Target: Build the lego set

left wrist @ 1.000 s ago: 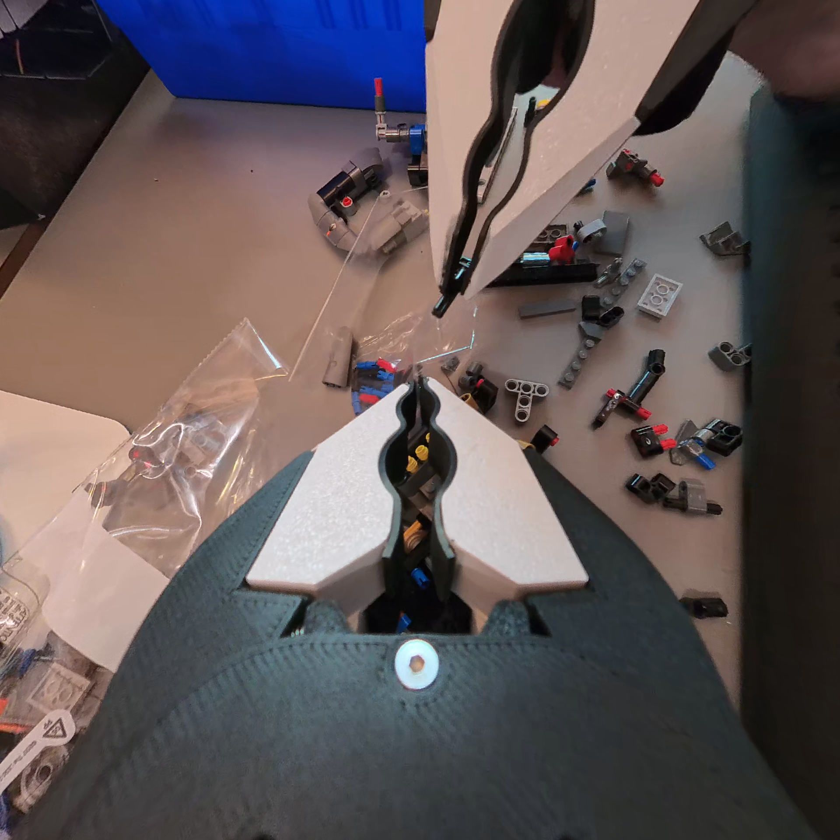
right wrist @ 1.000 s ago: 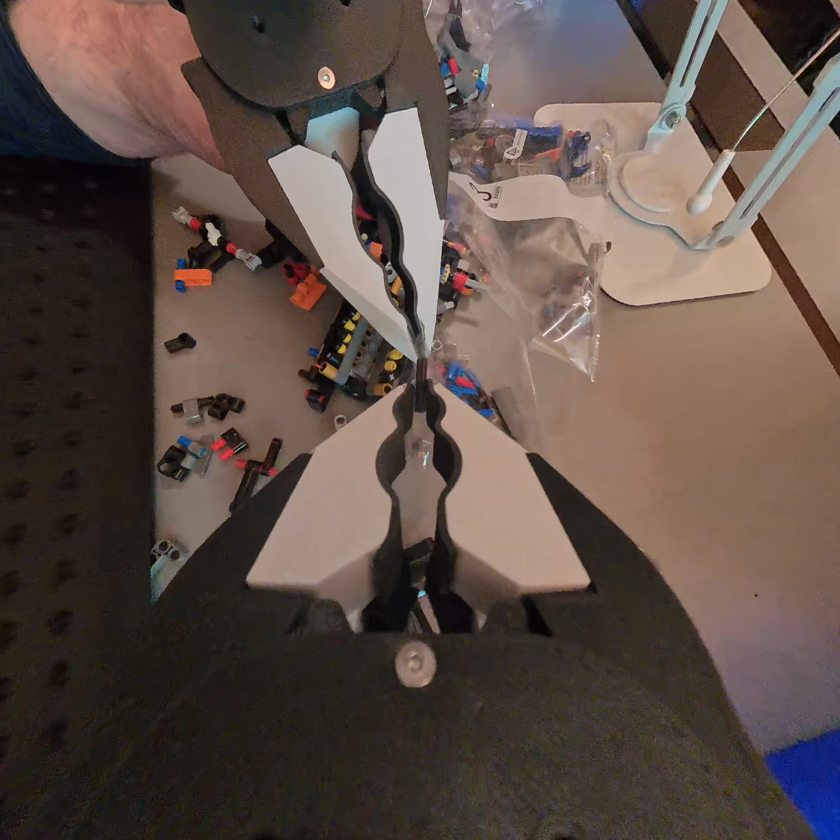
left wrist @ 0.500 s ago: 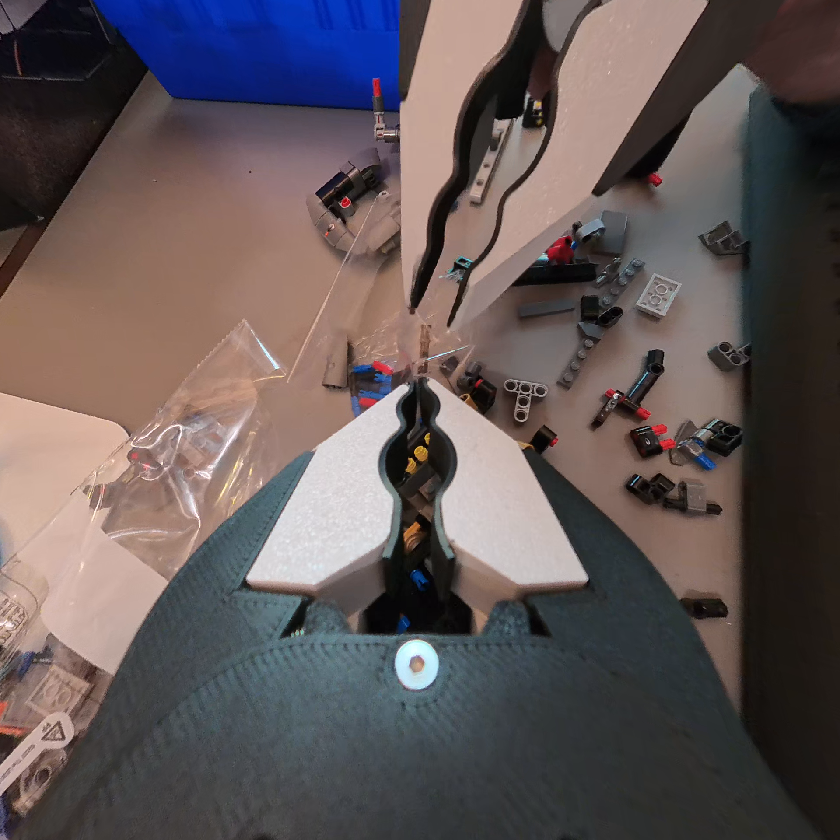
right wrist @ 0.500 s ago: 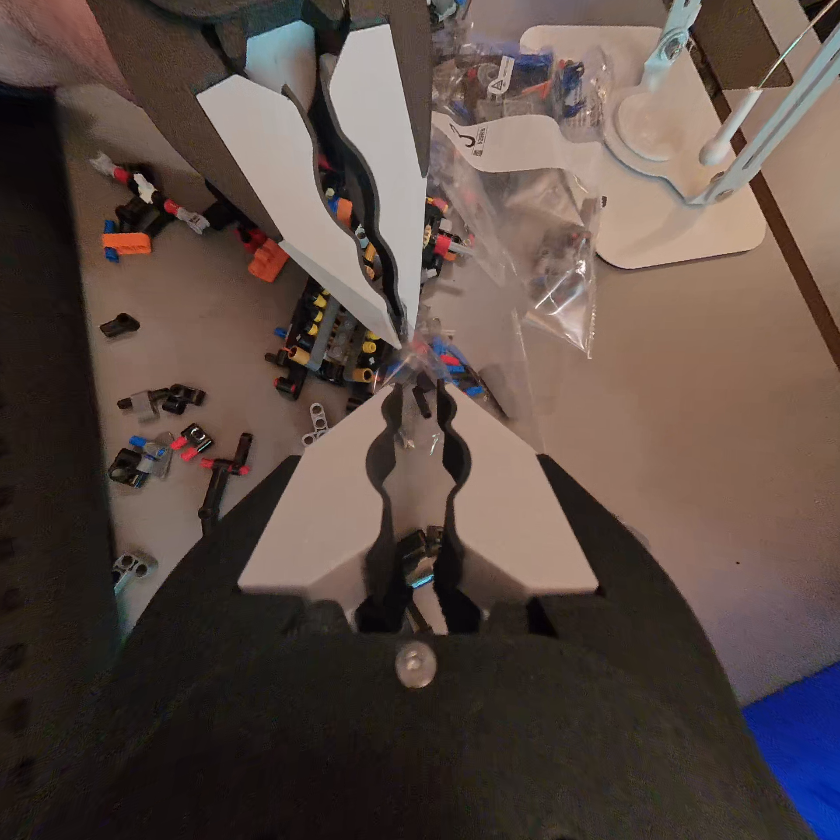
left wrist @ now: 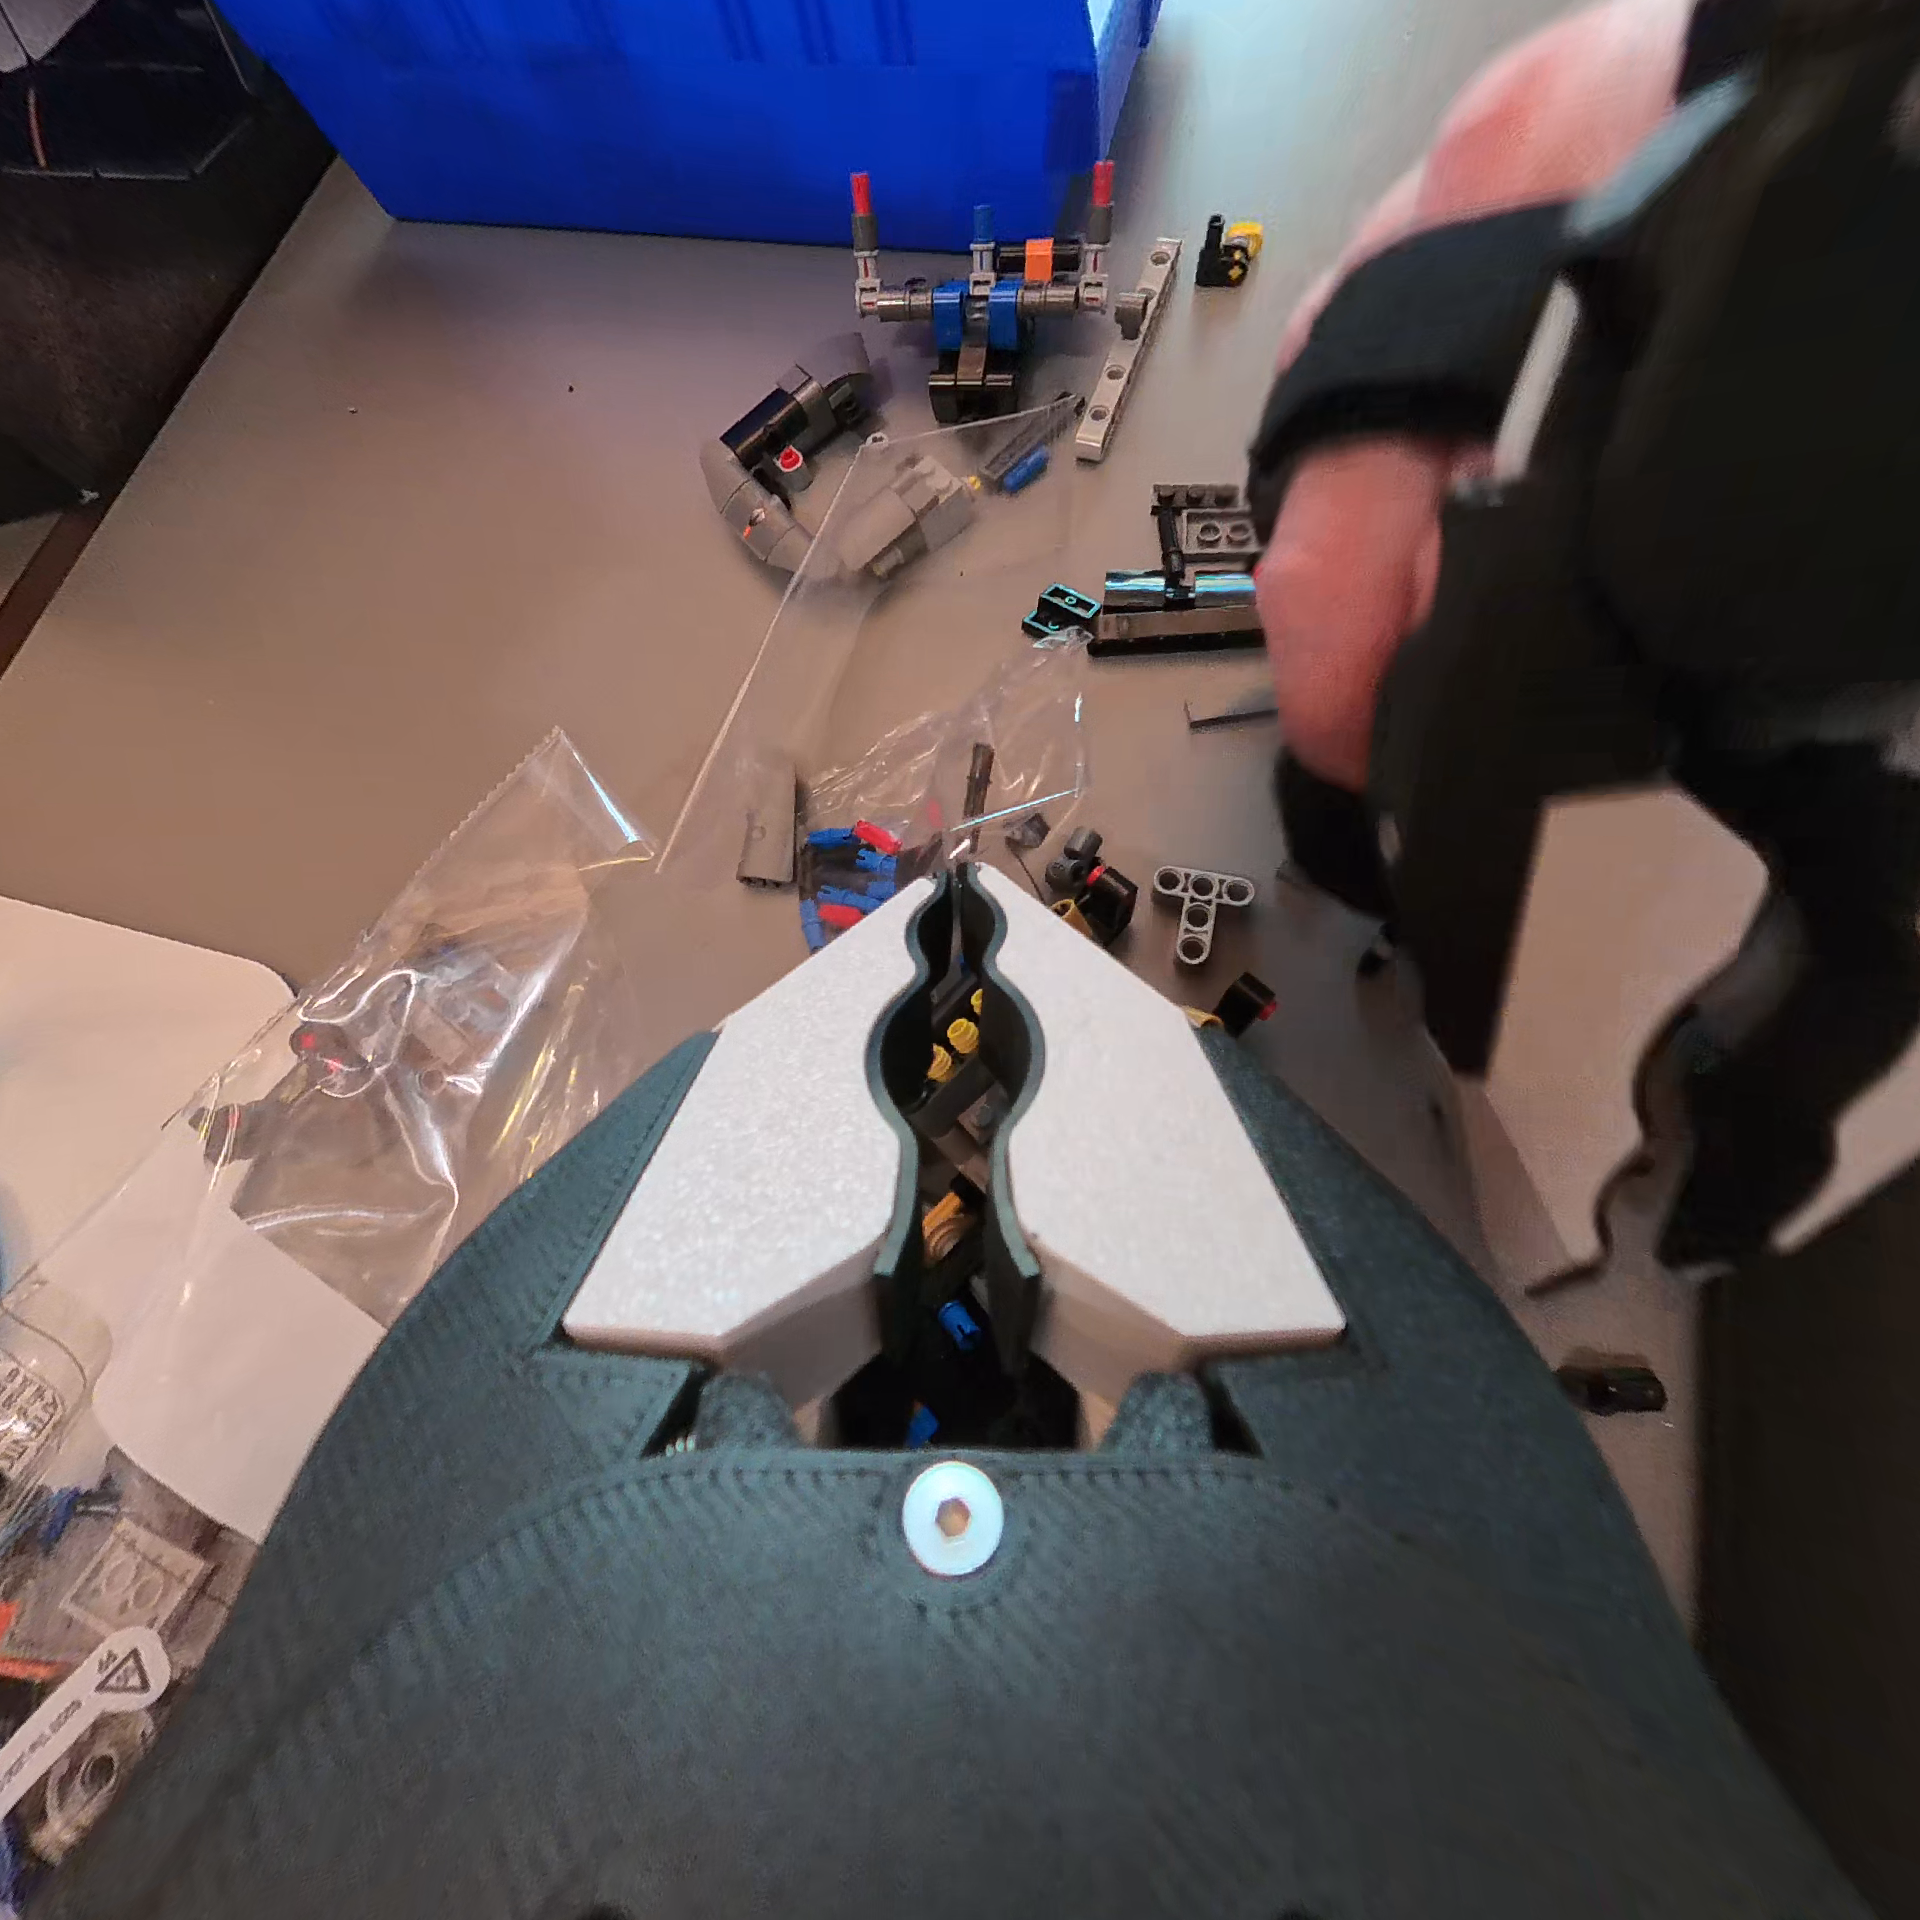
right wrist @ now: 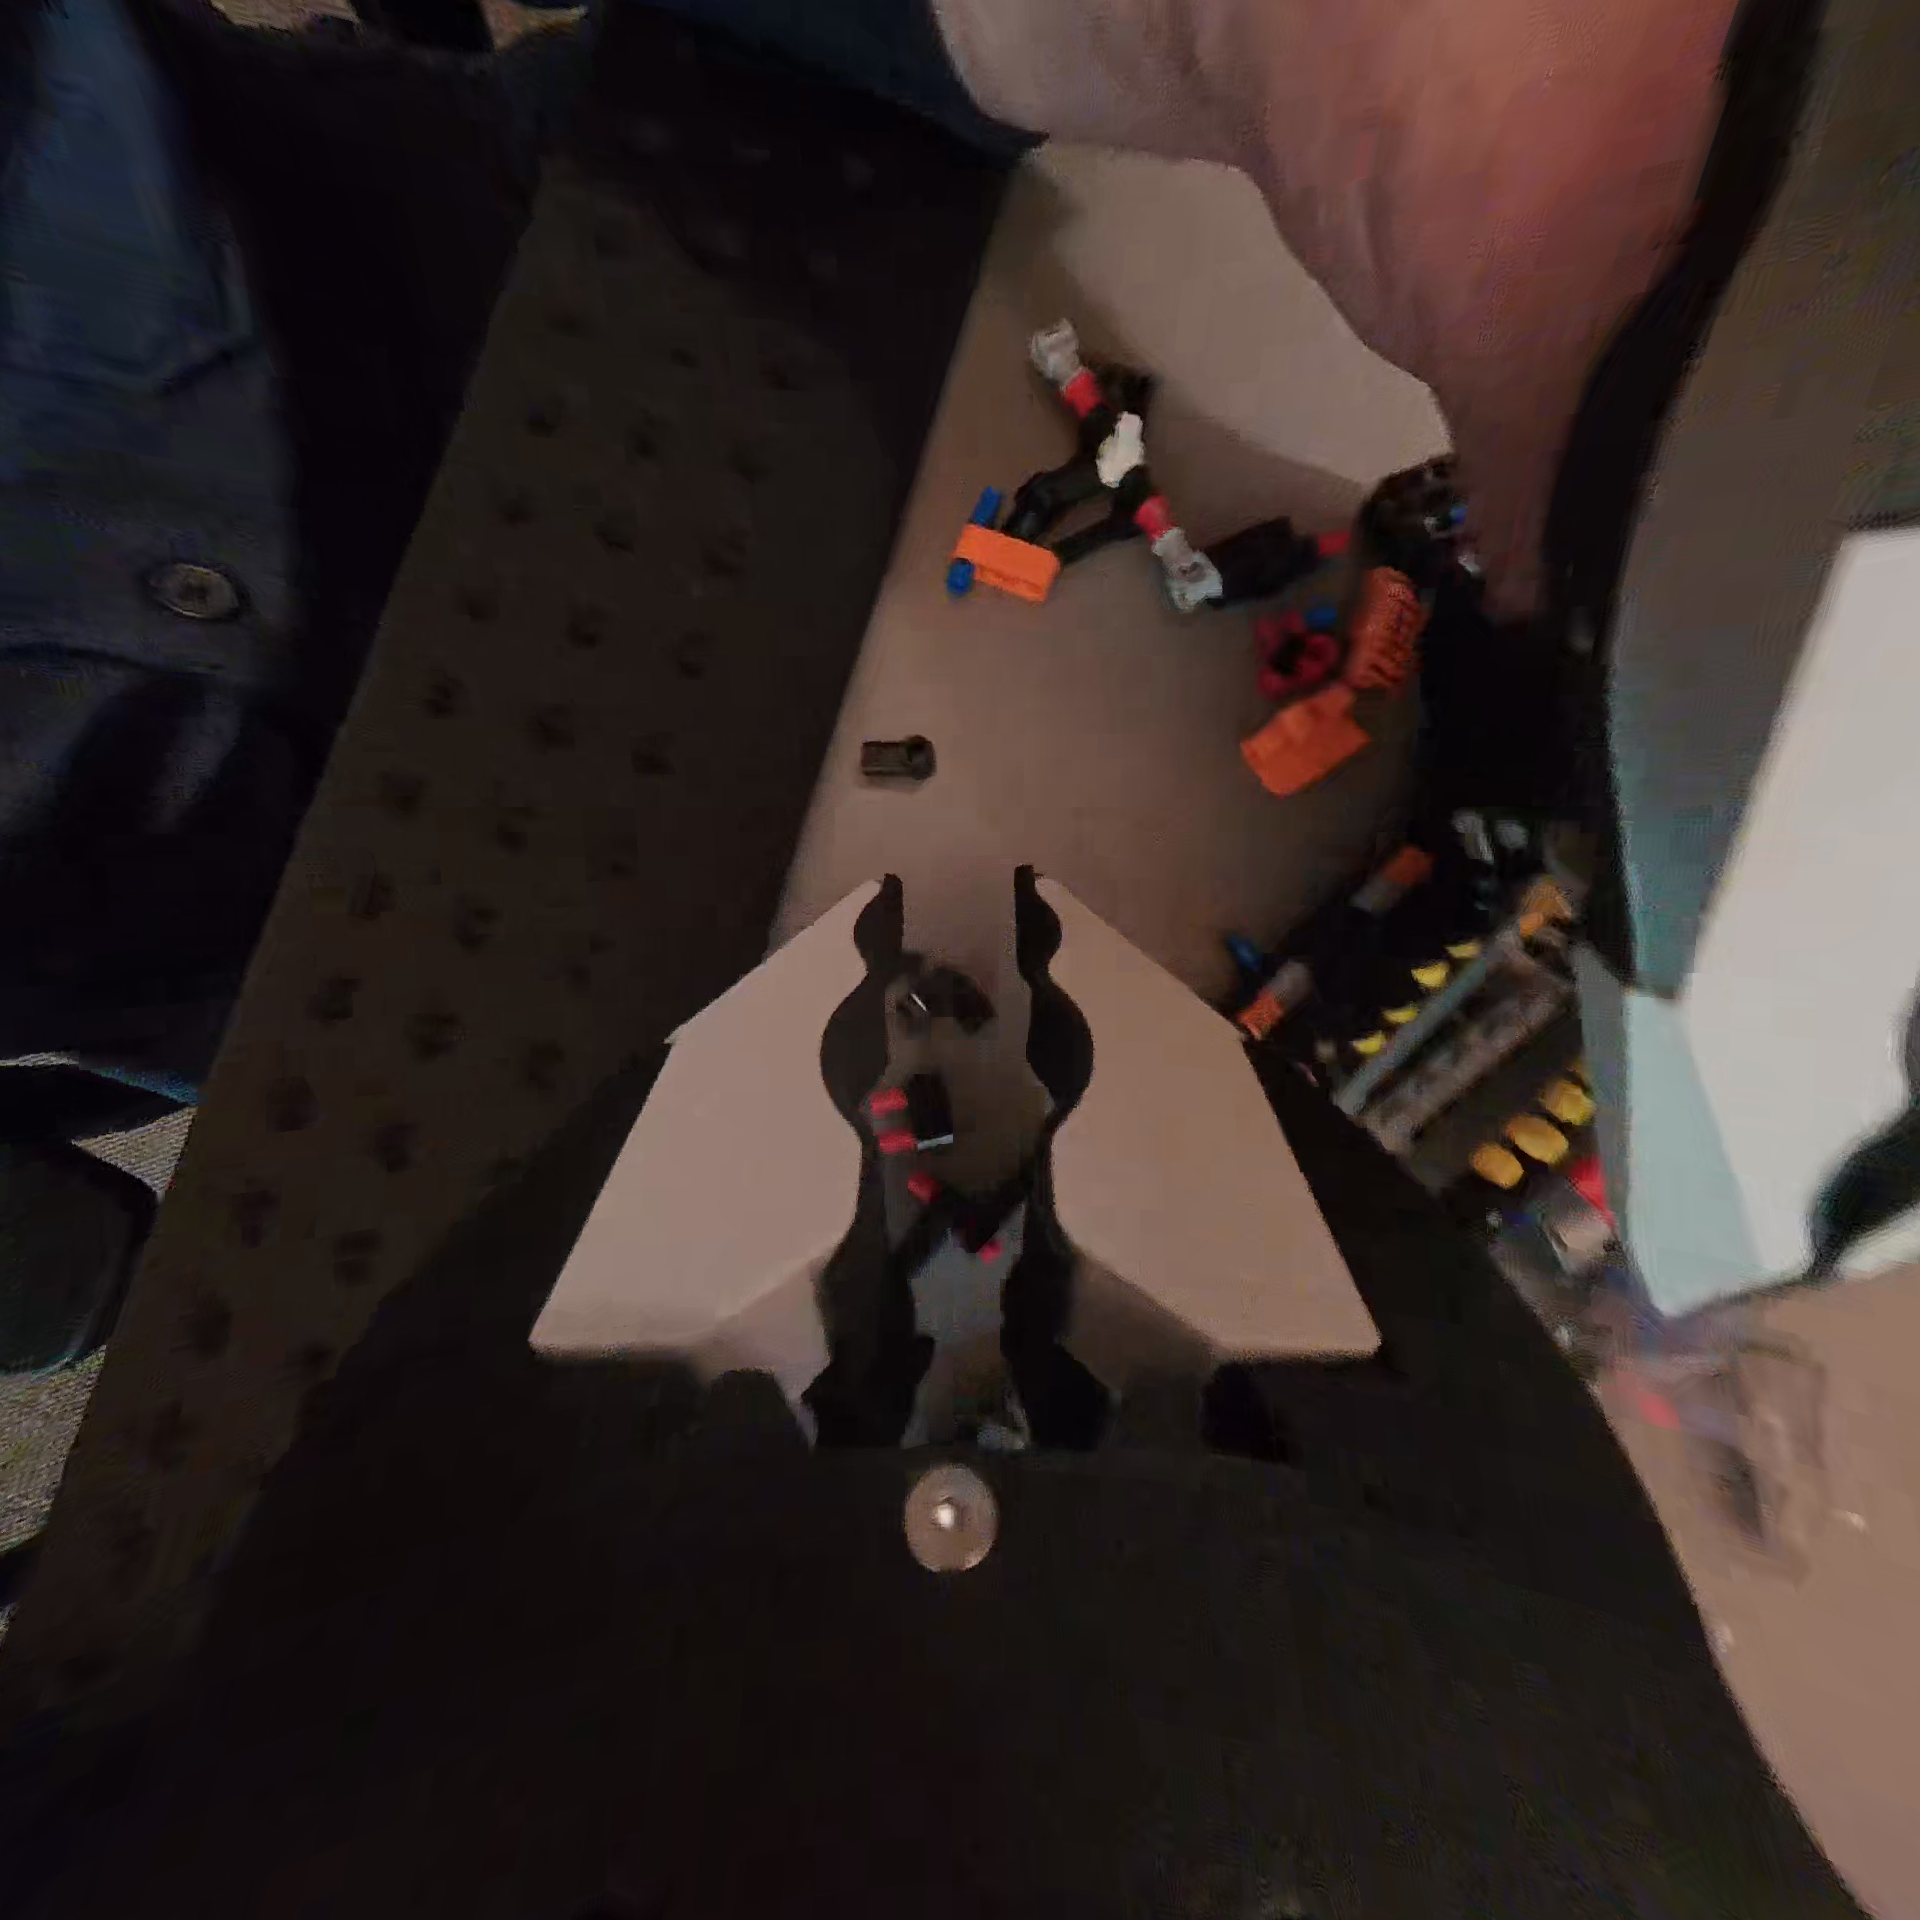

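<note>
Clear plastic bag (left wrist: 977,769) is pinched in your closed left gripper (left wrist: 958,883); hold it steady. Your right gripper (right wrist: 956,883) is open and empty, so line it up over one loose piece before closing.

bin (left wrist: 665,104) behind — bags (left wrist: 416,1039) left

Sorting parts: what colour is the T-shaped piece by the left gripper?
Light grey T-shaped piece, clearest in left wrist view.

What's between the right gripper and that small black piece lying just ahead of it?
Nothing visible. The right gripper is open, and only bare table lies between its tips and the small black piece. The orange bricks sit off to one side. The view is blurred, so tiny parts could be missed.
</note>
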